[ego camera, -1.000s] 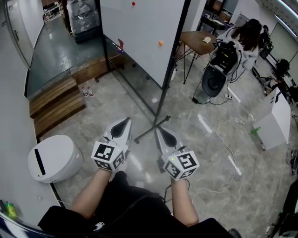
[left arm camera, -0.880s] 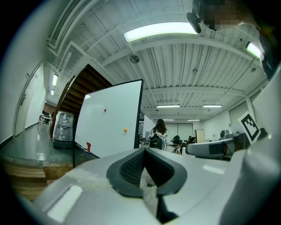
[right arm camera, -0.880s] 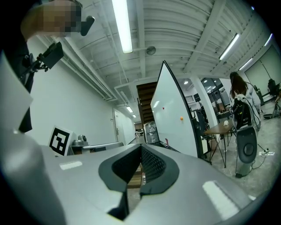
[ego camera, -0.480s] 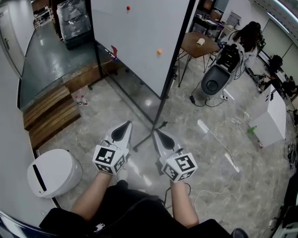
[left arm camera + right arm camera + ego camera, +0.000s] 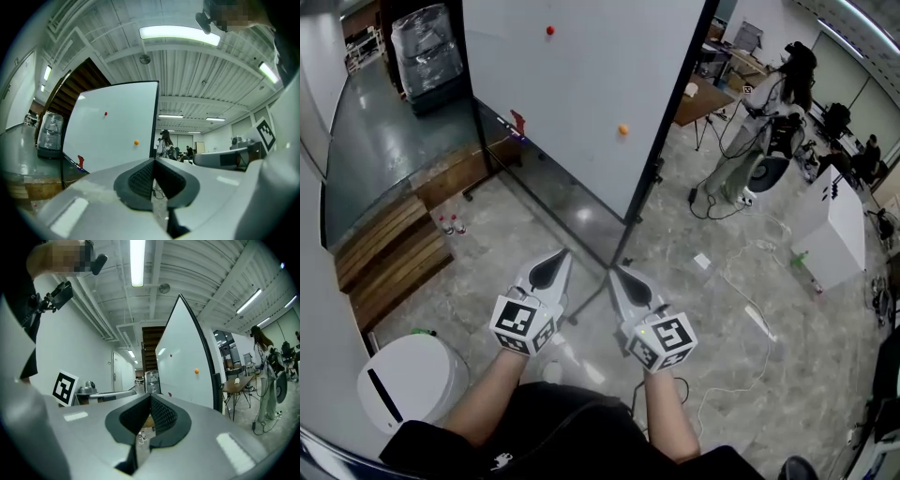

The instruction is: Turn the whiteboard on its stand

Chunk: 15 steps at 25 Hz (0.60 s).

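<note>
The whiteboard point(image 5: 581, 84) stands ahead of me in the head view, a tall white panel in a black frame with a red magnet point(image 5: 549, 31) and an orange magnet point(image 5: 622, 129) on it. Its black stand foot point(image 5: 598, 278) rests on the floor just beyond my grippers. My left gripper point(image 5: 553, 262) and right gripper point(image 5: 619, 277) are held side by side, short of the board and not touching it. Both are shut with nothing between the jaws. The left gripper view shows the whiteboard point(image 5: 112, 126) beyond the left gripper point(image 5: 153, 161). In the right gripper view the whiteboard point(image 5: 185, 366) appears edge-on past the right gripper point(image 5: 151, 397).
A white round bin point(image 5: 408, 384) sits at my lower left and wooden steps point(image 5: 389, 258) lie to the left. A person point(image 5: 759, 103) stands at the right near a brown table point(image 5: 698, 98). A white cabinet point(image 5: 839, 225) and floor cables point(image 5: 741, 309) are further right.
The whiteboard has come nearer and fills more of the head view. Both grippers stay shut in front of me. The person at the right now stands.
</note>
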Each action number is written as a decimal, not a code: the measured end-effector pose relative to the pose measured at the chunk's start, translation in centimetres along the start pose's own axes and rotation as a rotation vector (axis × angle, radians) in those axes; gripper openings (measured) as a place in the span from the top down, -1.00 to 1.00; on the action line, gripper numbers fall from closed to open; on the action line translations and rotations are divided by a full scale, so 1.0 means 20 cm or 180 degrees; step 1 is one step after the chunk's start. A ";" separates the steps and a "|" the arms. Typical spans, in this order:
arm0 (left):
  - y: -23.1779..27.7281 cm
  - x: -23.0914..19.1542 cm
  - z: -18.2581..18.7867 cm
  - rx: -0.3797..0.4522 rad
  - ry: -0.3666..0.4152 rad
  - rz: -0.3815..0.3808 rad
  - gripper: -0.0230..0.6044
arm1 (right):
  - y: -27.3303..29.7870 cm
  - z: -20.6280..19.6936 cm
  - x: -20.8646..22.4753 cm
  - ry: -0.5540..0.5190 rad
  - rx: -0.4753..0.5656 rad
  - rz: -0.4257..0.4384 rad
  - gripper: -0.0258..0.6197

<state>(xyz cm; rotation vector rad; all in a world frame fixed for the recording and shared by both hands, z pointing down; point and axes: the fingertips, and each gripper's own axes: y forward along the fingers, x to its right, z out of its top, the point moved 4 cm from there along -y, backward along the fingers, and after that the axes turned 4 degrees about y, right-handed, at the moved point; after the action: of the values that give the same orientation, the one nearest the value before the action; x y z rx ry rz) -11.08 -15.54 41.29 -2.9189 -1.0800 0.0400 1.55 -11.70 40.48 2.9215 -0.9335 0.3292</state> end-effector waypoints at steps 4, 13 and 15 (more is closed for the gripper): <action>0.04 -0.12 -0.01 -0.0010 0.0019 -0.0112 0.92 | 0.11 0.01 0.01 -0.0018 0.0028 -0.0114 0.90; 0.10 -0.29 -0.01 0.0048 -0.0031 -0.0268 0.92 | 0.25 0.00 0.00 -0.0046 0.0070 -0.0320 0.90; 0.11 -0.31 -0.02 0.0055 -0.0075 -0.0275 0.92 | 0.27 -0.01 0.01 -0.0032 0.0065 -0.0342 0.90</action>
<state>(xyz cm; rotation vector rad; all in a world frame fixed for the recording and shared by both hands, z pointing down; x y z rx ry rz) -14.39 -21.18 41.68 -2.8601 -1.2018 0.0813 -1.44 -16.20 40.68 2.9799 -0.7751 0.3202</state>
